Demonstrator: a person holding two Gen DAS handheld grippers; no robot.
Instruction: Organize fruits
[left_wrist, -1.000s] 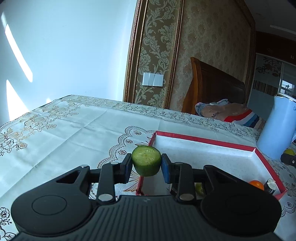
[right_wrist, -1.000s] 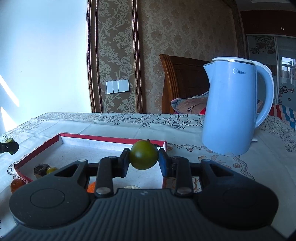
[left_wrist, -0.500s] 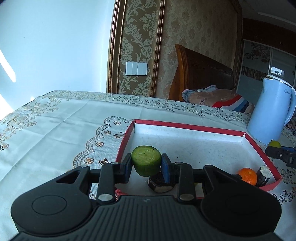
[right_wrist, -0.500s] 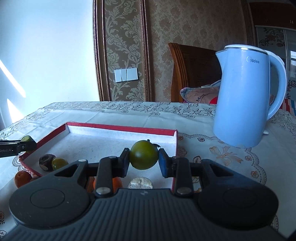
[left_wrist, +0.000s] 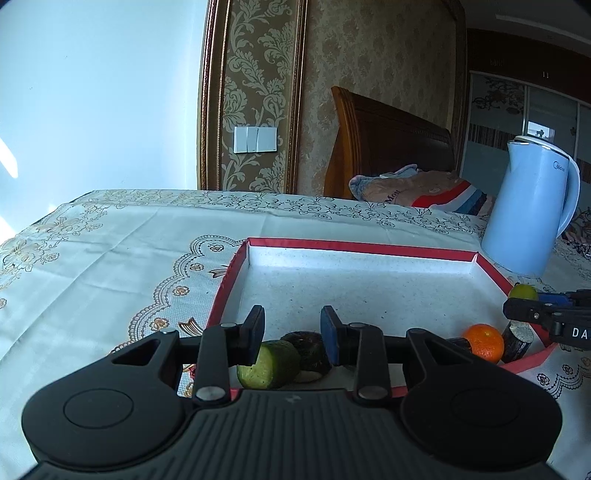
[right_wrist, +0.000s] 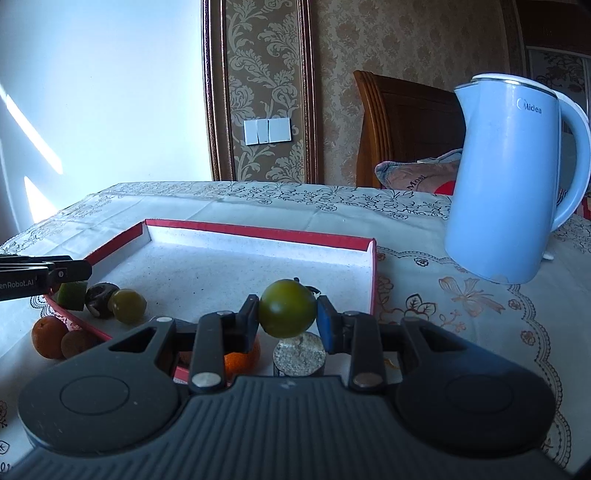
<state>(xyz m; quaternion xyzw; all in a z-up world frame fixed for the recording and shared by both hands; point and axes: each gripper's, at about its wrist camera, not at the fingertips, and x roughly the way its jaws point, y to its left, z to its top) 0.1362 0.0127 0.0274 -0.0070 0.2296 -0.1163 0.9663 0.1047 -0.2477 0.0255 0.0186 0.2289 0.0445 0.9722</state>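
Observation:
A cut green cucumber piece (left_wrist: 267, 363) lies in the near left corner of the red-rimmed white tray (left_wrist: 362, 248), just below my left gripper (left_wrist: 291, 330). That gripper's jaws stand apart with nothing between them. A dark fruit (left_wrist: 306, 347) sits beside the cucumber piece. An orange (left_wrist: 484, 341) and a dark stub with a grey top (left_wrist: 519, 336) rest in the near right corner. My right gripper (right_wrist: 287, 314) is shut on a round green fruit (right_wrist: 287, 308), held over the tray's (right_wrist: 258, 232) near right part. The right wrist view also shows the cucumber piece (right_wrist: 72, 295) under the left gripper's fingers (right_wrist: 70, 273).
A light blue kettle (right_wrist: 513, 177) stands on the tablecloth to the right of the tray. An orange (right_wrist: 46, 336) and a brown fruit (right_wrist: 77, 343) lie on the cloth outside the tray's left rim. A chair with cushions (left_wrist: 406, 184) stands behind the table.
The cucumber piece has left the left gripper's jaws and now lies in the tray below them. The left gripper has come in over the tray. The right gripper still holds its green fruit.

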